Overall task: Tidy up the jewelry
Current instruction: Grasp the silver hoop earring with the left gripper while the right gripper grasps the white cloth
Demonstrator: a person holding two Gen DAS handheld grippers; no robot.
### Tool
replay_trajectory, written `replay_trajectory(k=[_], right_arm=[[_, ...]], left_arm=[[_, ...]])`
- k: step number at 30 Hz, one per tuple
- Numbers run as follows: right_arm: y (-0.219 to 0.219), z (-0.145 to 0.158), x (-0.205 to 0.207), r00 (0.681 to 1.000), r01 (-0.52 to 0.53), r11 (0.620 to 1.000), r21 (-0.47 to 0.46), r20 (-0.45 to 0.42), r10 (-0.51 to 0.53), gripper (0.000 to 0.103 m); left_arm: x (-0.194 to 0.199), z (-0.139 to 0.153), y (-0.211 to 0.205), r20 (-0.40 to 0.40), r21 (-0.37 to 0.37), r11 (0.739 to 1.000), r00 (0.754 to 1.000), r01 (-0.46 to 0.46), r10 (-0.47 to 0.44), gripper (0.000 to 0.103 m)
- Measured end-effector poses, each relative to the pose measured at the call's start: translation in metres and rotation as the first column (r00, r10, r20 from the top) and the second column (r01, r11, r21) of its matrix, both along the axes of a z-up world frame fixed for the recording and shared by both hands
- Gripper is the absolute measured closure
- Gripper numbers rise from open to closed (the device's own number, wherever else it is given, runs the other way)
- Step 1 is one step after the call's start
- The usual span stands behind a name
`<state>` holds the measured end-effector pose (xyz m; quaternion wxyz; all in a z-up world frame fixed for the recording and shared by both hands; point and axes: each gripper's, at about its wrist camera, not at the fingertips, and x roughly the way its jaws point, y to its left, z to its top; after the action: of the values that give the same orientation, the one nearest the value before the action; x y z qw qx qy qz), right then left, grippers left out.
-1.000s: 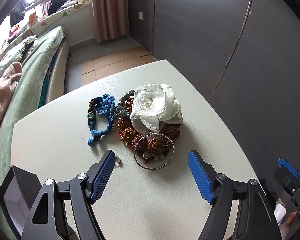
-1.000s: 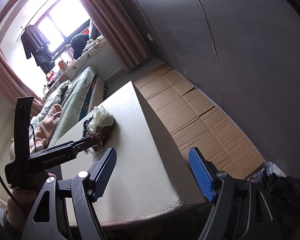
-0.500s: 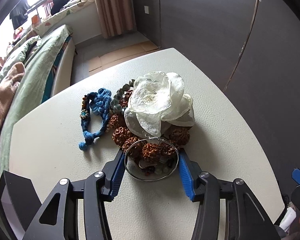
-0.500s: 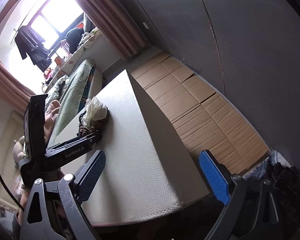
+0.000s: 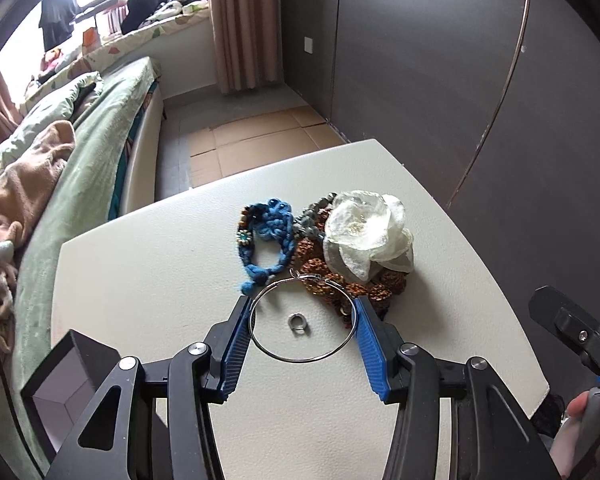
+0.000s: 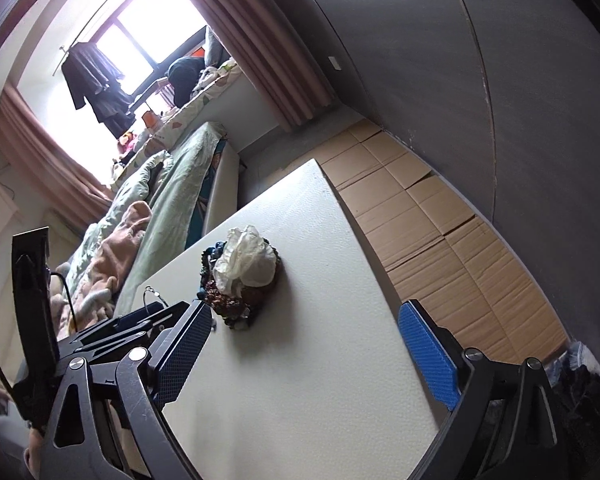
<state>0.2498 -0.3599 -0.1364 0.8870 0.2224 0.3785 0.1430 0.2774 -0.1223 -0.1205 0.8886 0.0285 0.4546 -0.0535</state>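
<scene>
The left hand-held gripper (image 5: pixel 303 330) is clamped on the wire hoop (image 5: pixel 303 318), lifted just beside the jewelry pile (image 5: pixel 352 256) on the worktop (image 5: pixel 148 280). Next, it probably needs carrying aside gently. The right hand-held gripper (image 6: pixel 308 356) hangs apart, empty.

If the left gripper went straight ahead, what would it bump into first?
Probably the blue braided bracelet or the brown bead pile. The left gripper holds the silver hoop in its jaws, seemingly lifted, so depth is unclear.

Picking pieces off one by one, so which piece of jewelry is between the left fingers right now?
The thin silver hoop, pinched across its width by the left hand-held gripper. The blue braided bracelet and brown beads lie apart.
</scene>
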Motion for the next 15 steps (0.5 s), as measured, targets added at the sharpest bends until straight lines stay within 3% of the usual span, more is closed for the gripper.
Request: replay_trajectory(k=[6, 9, 15], right_arm=[[0.023, 0.008, 0.020, 0.998, -0.057, 0.998, 0.013, 0.038, 0.056, 0.009], [0.036, 0.010, 0.033, 0.996, -0.077, 0.997, 0.004, 0.037, 0.077, 0.018], [0.070, 0.010, 0.065, 0.992, -0.124, 0.991, -0.057, 0.009, 0.124, 0.026]], left_arm=[[-0.005, 0.022, 0.036, 0.034, -0.007, 0.998, 0.997, -0.069, 0.070, 0.051], [-0.005, 0.032, 0.053, 0.050, 0.000, 0.995, 0.994, -0.095, 0.095, 0.051], [-0.013, 0.043, 0.084, 0.063, -0.008, 0.988, 0.986, -0.154, 0.155, 0.051]])
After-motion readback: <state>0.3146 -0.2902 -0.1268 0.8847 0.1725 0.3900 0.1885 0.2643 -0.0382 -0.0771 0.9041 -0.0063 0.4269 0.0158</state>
